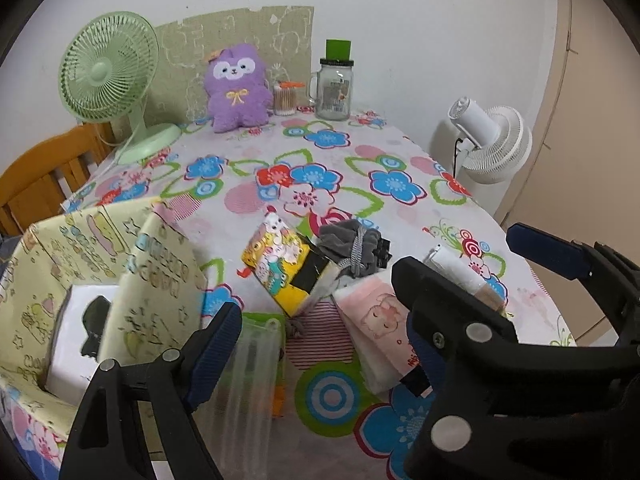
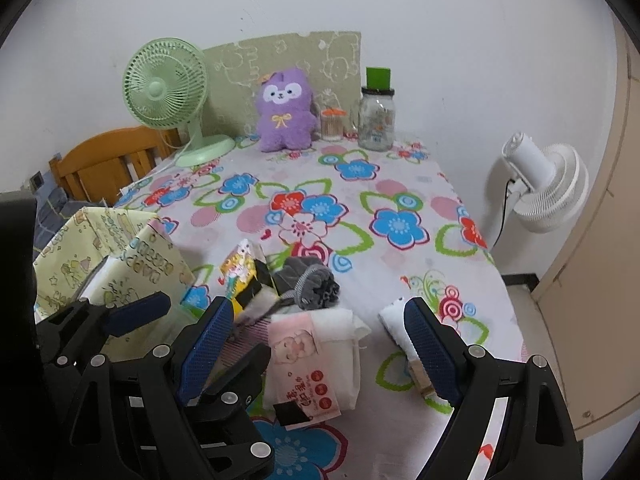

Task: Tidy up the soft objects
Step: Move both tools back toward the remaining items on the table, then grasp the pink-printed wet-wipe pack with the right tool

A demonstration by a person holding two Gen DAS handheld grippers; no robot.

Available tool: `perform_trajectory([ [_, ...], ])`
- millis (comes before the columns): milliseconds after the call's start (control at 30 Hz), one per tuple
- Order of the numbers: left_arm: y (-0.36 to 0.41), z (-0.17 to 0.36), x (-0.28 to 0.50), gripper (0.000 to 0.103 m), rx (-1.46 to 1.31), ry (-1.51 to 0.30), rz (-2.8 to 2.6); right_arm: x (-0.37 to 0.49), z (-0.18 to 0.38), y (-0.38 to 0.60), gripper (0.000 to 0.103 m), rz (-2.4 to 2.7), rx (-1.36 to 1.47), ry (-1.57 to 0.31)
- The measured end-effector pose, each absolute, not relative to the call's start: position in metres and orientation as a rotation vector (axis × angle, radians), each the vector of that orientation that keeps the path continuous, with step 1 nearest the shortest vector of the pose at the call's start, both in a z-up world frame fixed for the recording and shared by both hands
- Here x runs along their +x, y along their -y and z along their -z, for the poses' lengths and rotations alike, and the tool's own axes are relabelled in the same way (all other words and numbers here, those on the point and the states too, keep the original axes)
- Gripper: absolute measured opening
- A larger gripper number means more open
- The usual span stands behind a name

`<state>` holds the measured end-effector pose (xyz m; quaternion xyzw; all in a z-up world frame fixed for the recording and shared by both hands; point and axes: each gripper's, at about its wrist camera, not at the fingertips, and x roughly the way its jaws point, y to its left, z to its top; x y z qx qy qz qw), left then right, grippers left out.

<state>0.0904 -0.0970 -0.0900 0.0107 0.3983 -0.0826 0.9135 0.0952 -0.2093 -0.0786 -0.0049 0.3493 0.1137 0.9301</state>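
- Left gripper point(image 1: 320, 320): jaws spread wide, nothing between the pads; it hangs over the clutter at the near edge of the table point(image 1: 360, 152), which is covered by a flowered cloth.
- Right gripper point(image 2: 316, 332): jaws likewise wide apart and empty, standing either side of the pink tissue pack point(image 2: 308, 360) without touching it.
- Soft items lie grouped near the front: the pink tissue pack, a yellow cartoon-printed packet point(image 1: 280, 268), a grey drawstring pouch point(image 1: 352, 246) just behind them, and a small white roll point(image 2: 394, 320) to the right. The packet leans against the pouch.
- Yellow patterned storage box point(image 1: 80, 264) stands at the left, open-topped.
- Left wrist view only: a white box with a black cut-out point(image 1: 84, 332) inside the storage box, and a clear plastic wrapper point(image 1: 252, 360) beneath the left finger.
- Right wrist view only: the full face of the tissue pack, and the left gripper's fingers point(image 2: 136, 314) beside the storage box.
- Both views: purple plush toy point(image 2: 284, 112), green desk fan point(image 2: 168, 88), cotton swab jar point(image 2: 332, 124) and glass mug jar point(image 2: 376, 120) along the back wall; white floor fan point(image 2: 548, 184) off the right edge.
- Hard to make out: the tissue pack's print, the wrapper's contents, and the roll's near end, hidden behind the right finger.
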Motion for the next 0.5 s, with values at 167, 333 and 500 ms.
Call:
perform_trajectory([
  [167, 0.100, 0.098, 0.093, 0.085, 0.028, -0.840, 0.171, 0.098, 0.087, 0.211, 0.089, -0.219, -0.024, -0.726],
  [333, 0.100, 0.109, 0.096, 0.085, 0.033, -0.867, 0.155, 0.103, 0.097, 0.211, 0.089, -0.225, -0.025, -0.754],
  [500, 0.099, 0.116, 0.099, 0.085, 0.036, -0.878, 0.129, 0.108, 0.105, 0.209, 0.089, -0.229, -0.034, -0.772],
])
